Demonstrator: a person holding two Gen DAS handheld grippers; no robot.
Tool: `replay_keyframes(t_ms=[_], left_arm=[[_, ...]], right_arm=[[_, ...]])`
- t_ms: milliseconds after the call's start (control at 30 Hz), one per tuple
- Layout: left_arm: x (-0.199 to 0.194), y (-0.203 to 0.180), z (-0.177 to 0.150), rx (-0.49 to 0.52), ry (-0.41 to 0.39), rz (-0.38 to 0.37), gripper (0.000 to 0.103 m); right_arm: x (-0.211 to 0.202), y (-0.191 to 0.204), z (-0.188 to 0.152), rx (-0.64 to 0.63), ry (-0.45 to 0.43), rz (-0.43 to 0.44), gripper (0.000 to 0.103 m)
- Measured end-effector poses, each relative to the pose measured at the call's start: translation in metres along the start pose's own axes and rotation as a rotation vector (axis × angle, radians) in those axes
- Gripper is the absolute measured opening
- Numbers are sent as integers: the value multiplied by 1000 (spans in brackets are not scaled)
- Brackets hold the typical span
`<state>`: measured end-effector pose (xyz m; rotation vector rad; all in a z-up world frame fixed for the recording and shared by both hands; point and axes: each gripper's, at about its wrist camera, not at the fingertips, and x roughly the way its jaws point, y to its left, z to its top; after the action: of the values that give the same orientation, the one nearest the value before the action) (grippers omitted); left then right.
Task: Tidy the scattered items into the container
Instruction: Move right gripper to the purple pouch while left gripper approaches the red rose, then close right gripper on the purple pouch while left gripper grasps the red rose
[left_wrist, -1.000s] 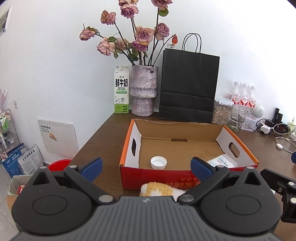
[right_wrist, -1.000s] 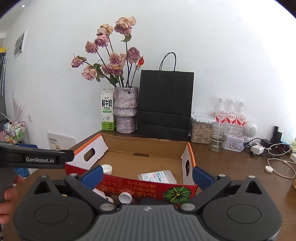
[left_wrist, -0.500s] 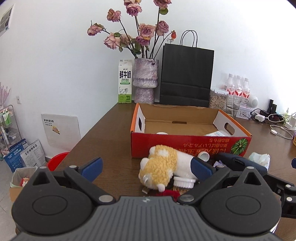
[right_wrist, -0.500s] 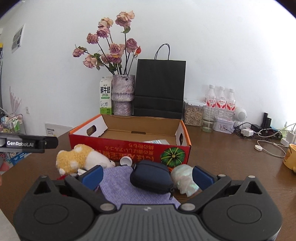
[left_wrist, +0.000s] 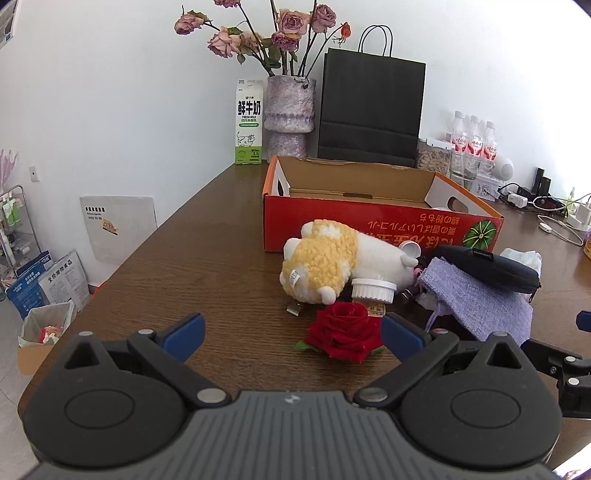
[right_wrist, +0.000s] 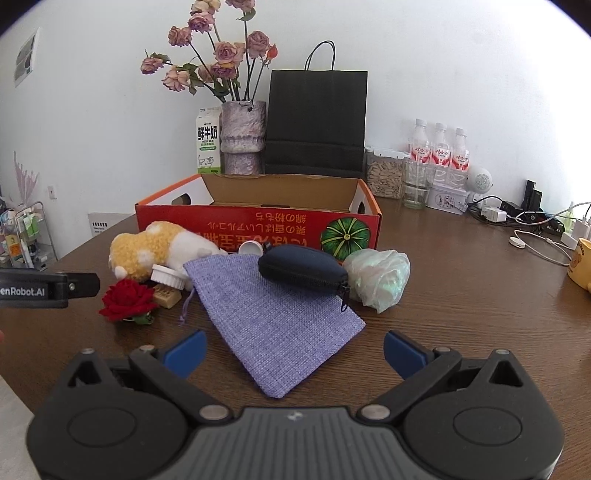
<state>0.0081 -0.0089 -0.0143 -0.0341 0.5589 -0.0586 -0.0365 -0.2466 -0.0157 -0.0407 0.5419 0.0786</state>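
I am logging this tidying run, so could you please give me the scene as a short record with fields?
container: red cardboard box, open top, on the wooden table
left tongs: open, empty, red rose just ahead
right tongs: open, empty, over the purple pouch
still outside box: plush toy, white jar, dark zip case lying on the pouch, crumpled plastic bag
box contents: hidden from these angles
backdrop: vase of roses, milk carton, black paper bag

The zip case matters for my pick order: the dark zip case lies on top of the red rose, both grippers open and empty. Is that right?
Not quite. In the right wrist view the dark zip case lies on the purple cloth pouch; the red rose sits apart. The left gripper and right gripper are open and empty.
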Motion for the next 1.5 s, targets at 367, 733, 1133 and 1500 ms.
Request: replay_keyframes(t_ms=[367,733,1133,1500], left_arm=[[23,-16,-2,44,42,-1,103],[50,-28,-1,72,74,-6,103],[52,-35,-3,102,60,-51,103],[49,-34,-2,86,80,-106,61]], right_arm=[[24,-3,2,-4,44,-9,102],[58,0,8,-36,102,33,103],[57,1,4,-39,88,83,76],[48,-8,4,4,66,85,9]])
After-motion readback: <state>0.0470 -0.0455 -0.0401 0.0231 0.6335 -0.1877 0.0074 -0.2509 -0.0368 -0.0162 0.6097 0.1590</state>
